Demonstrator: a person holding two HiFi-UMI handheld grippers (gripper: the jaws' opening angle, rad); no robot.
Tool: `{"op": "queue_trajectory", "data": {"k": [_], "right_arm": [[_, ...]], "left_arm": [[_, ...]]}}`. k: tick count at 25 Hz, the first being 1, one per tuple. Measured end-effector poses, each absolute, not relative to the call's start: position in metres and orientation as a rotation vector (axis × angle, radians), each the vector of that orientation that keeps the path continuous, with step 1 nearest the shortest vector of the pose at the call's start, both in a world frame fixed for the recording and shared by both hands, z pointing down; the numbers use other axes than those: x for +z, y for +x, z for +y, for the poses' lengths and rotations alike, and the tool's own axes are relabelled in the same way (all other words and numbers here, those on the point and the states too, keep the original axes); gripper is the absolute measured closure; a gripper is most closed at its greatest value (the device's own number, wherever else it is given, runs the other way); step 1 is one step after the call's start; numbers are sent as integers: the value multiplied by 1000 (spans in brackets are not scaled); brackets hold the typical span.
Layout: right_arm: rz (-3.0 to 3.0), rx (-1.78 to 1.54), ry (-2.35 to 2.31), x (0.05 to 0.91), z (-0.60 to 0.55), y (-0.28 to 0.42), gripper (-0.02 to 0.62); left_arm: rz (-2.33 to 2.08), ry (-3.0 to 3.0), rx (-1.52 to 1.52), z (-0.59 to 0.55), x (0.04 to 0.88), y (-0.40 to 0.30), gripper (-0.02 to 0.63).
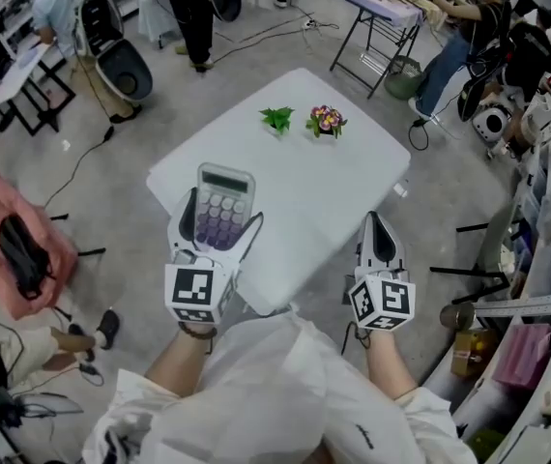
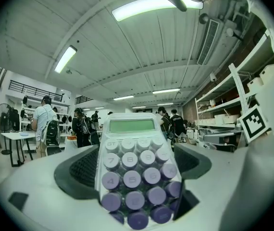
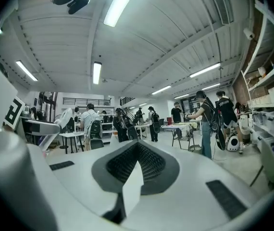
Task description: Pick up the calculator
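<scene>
The calculator (image 1: 225, 189), pale with a green screen and purple round keys, is held up over the near left corner of the white table (image 1: 338, 196). My left gripper (image 1: 222, 222) is shut on its lower half, one finger on each long side. In the left gripper view the calculator (image 2: 131, 127) stands upright between the dark pads (image 2: 78, 166), keys facing the camera, with the ceiling behind it. My right gripper (image 1: 374, 222) hovers over the table's near right edge, shut with nothing in it; in the right gripper view its jaws (image 3: 137, 150) meet in a point.
Two small potted plants, one green (image 1: 277, 118) and one flowering (image 1: 326, 121), stand at the table's far side. People, a folding table (image 1: 382, 8), a chair (image 1: 121, 56) and floor cables surround the table. Shelving (image 1: 546, 201) lines the right.
</scene>
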State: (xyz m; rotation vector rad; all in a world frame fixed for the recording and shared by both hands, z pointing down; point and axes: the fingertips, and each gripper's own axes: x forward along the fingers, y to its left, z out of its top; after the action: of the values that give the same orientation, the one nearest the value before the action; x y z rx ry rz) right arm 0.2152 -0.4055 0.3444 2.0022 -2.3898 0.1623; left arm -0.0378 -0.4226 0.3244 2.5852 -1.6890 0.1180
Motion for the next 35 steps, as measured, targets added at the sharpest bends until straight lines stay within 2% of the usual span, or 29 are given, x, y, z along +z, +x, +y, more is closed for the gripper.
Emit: {"op": "queue_trajectory", "data": {"k": [35], "right_arm": [[-2437, 152, 2005, 331, -405, 208, 578]], "left_arm": [[-1698, 2563, 123, -429, 328, -39, 98]]}}
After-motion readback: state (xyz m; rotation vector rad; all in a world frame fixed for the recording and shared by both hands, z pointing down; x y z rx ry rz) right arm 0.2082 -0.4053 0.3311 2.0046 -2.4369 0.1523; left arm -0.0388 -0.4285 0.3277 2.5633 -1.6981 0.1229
